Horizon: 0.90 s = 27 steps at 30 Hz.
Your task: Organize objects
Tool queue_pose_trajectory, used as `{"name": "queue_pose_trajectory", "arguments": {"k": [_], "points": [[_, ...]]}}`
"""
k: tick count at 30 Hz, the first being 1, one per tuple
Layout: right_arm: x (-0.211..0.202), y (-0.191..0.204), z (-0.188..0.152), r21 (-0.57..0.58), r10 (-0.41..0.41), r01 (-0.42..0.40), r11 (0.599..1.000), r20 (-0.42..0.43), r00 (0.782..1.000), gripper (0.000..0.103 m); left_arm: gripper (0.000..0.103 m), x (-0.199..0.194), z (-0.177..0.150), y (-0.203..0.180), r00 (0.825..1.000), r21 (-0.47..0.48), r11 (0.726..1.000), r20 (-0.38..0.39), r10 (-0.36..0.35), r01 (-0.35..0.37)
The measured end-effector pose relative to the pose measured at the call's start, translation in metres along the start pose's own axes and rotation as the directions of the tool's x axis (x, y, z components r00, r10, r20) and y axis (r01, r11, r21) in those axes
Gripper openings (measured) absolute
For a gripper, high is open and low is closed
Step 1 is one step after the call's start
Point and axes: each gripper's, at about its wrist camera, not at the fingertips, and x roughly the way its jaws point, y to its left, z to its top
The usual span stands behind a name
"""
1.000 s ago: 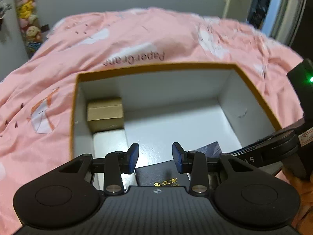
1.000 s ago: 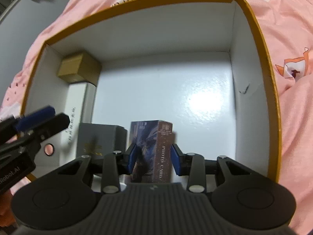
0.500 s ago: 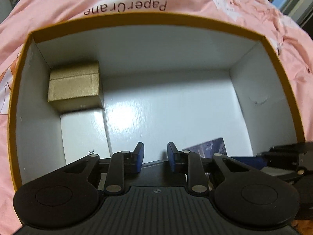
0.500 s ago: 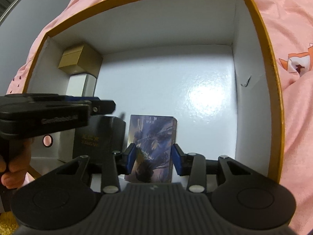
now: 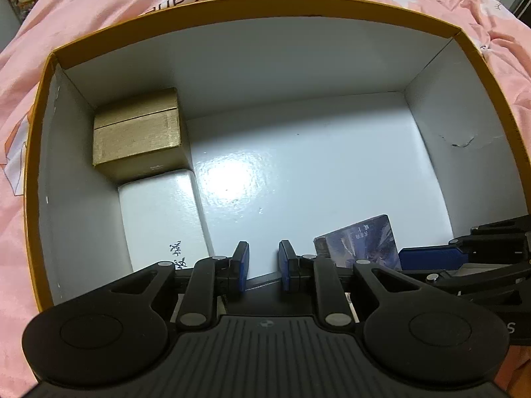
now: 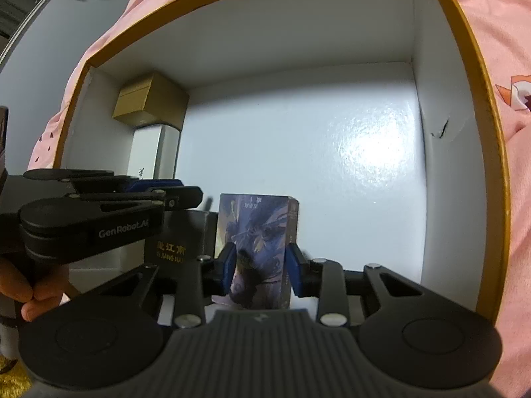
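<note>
Inside a gold-rimmed white storage box (image 5: pixel 232 6), the right gripper (image 6: pixel 260 267) clamps an upright blue illustrated card box (image 6: pixel 257 248) near the front edge, with bare white floor behind and to its right. The left gripper (image 5: pixel 264 265) hangs parted, holding nothing, above a black box (image 6: pixel 176 235) lettered "JIANG NAN"; its side reads "GenRobot.AI".

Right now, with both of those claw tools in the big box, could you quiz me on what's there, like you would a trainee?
1. True or false: the right gripper is shut on the purple card box.
2. Which box sits in the far left corner of the big box? A) gold box B) white box C) black box
3. Fill in: the left gripper hangs over the ____ box.

Key:
1. True.
2. A, the gold box; the white box lies just in front of it.
3. Black; the black box sits beside the purple card box.
</note>
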Motion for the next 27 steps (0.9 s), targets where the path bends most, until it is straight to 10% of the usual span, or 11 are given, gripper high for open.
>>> {"name": "queue_pose_trajectory", "arguments": {"k": [9, 19, 27], "points": [[-0.011, 0.010, -0.008, -0.066, -0.063, 0.068, 0.995, 0.084, 0.995, 0.041, 0.027, -0.032, -0.013, -0.002, 0.978, -0.025, 1.000, 0.206, 0.000, 0.005], [-0.120, 0.014, -0.080, -0.114, -0.038, 0.099, 0.989, 0.442, 0.896, 0.048, 0.033, -0.136, -0.090, -0.055, 0.783, 0.039, 0.997, 0.618, -0.073, 0.062], [-0.184, -0.009, -0.174, -0.083, -0.133, 0.230, 0.970, 0.611, 0.780, 0.065, 0.043, -0.156, -0.143, -0.112, 0.707, 0.117, 0.993, 0.699, -0.106, 0.034]]}}
